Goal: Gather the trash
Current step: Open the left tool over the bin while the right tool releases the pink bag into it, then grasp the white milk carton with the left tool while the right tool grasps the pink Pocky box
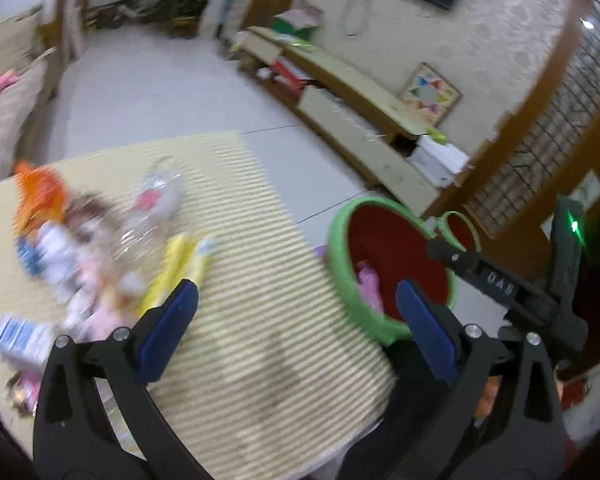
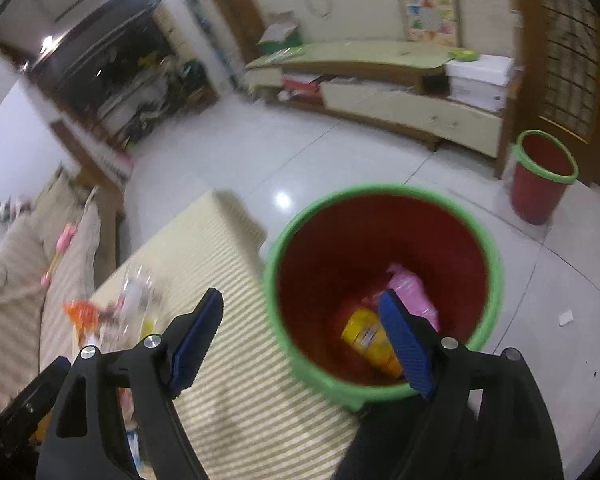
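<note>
A red bin with a green rim (image 2: 496, 280) stands on the floor against the table's right edge. A yellow packet (image 2: 368, 336) and a pink wrapper (image 2: 414, 292) lie in it. My right gripper (image 2: 300, 300) hangs open and empty over the bin's near rim. In the left wrist view the same bin (image 1: 340, 272) is on the right. My left gripper (image 1: 296, 292) is open and empty above the striped table mat (image 1: 260, 340). Blurred trash is piled on the mat's left: an orange wrapper (image 1: 40, 192), a clear bottle (image 1: 152, 208), a yellow wrapper (image 1: 180, 268) and a blue-white carton (image 1: 16, 336).
A second red bin (image 2: 540, 176) stands by the wooden screen. A low TV cabinet (image 2: 400, 108) with white boxes (image 2: 480, 80) lines the far wall. A sofa (image 2: 16, 264) runs along the table's left side. A paper scrap (image 2: 566, 317) lies on the tiled floor.
</note>
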### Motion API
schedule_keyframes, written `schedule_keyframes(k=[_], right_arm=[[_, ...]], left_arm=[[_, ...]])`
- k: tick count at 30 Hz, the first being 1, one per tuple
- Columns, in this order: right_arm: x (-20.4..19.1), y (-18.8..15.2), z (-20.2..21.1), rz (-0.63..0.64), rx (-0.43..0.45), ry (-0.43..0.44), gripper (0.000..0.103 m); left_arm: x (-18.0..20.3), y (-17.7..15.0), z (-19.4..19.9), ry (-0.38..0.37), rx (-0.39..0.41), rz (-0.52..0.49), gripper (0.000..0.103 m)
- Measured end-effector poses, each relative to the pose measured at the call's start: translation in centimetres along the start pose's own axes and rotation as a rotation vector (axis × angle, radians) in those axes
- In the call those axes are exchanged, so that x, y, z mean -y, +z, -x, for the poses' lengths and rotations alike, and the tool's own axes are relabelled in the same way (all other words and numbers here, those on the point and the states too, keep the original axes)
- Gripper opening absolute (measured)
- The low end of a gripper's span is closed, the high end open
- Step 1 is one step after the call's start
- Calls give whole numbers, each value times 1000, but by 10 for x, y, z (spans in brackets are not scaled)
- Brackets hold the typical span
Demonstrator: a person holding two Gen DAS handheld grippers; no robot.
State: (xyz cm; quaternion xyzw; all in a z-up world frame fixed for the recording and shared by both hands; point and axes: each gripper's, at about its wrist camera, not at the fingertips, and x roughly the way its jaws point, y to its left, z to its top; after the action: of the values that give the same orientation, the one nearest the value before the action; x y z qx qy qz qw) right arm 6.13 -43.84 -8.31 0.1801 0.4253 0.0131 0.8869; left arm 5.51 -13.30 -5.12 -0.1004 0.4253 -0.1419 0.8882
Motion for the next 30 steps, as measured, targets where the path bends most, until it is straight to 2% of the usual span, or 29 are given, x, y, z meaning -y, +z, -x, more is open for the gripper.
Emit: schedule_keyframes(k=[2, 8, 11, 16, 22, 25, 30], right_arm=[[-23, -10, -8, 41, -46, 23, 78], [-91, -38, -17, 187, -142, 91, 78], [-120, -52, -24, 235, -186, 113, 78], [-157, -62, -40, 270, -242, 154, 78], [-200, -60, -68, 315, -291, 189, 77], [-219, -69, -86, 341, -364, 225, 67], [-250, -84, -128, 423, -473, 215, 61]], left_arm=[[-19, -9, 11, 51, -1, 10, 97], [-92, -27, 48, 167, -10, 136, 97], [-134, -43, 71, 266, -5, 188, 97], [-190, -73, 95, 322, -28, 322, 97], [-222, -106, 110, 336, -59, 430, 97], [-235, -116, 115, 310, -56, 491, 97], [-250, -116, 113, 269, -49, 550, 97]])
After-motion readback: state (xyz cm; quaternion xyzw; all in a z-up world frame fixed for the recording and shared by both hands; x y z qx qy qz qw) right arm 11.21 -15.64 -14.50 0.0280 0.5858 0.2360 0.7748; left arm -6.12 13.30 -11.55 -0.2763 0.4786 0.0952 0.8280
